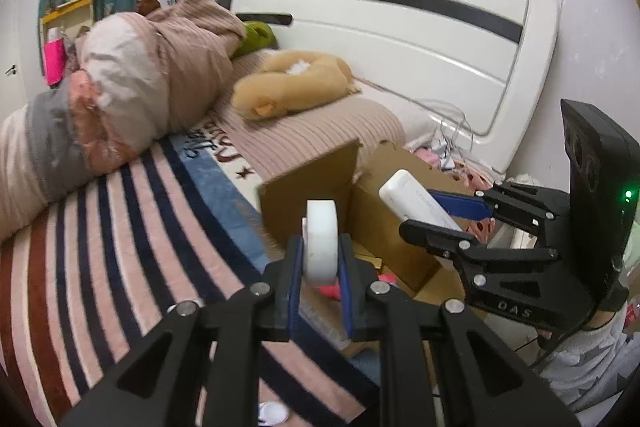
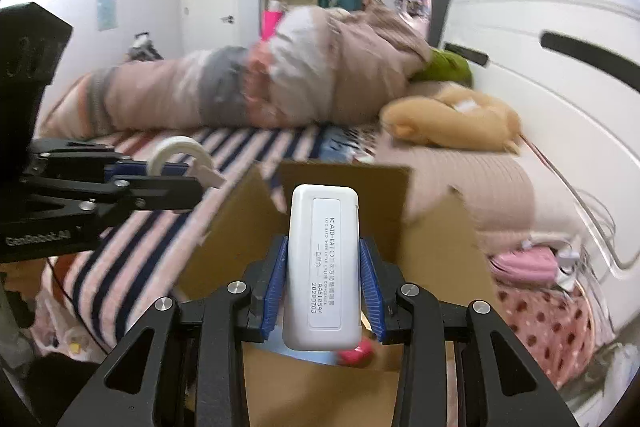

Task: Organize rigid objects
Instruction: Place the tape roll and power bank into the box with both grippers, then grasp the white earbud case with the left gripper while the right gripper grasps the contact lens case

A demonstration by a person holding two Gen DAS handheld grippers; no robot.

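My left gripper (image 1: 320,269) is shut on a white tape roll (image 1: 321,241), held on edge above the near side of an open cardboard box (image 1: 384,227). My right gripper (image 2: 323,283) is shut on a white flat rectangular case (image 2: 323,267) with a printed label, held upright over the same box (image 2: 436,239). In the left wrist view the right gripper (image 1: 448,217) shows at the right with the case (image 1: 416,201). In the right wrist view the left gripper (image 2: 176,175) shows at the left with the roll (image 2: 180,153). A pink object (image 2: 356,351) lies in the box.
The box stands beside a bed with a striped blanket (image 1: 120,247), a rolled quilt (image 1: 120,87), a tan plush toy (image 1: 292,83) and a white headboard (image 1: 400,27). Cables (image 1: 452,131) and pink spotted fabric (image 2: 548,323) lie right of the box.
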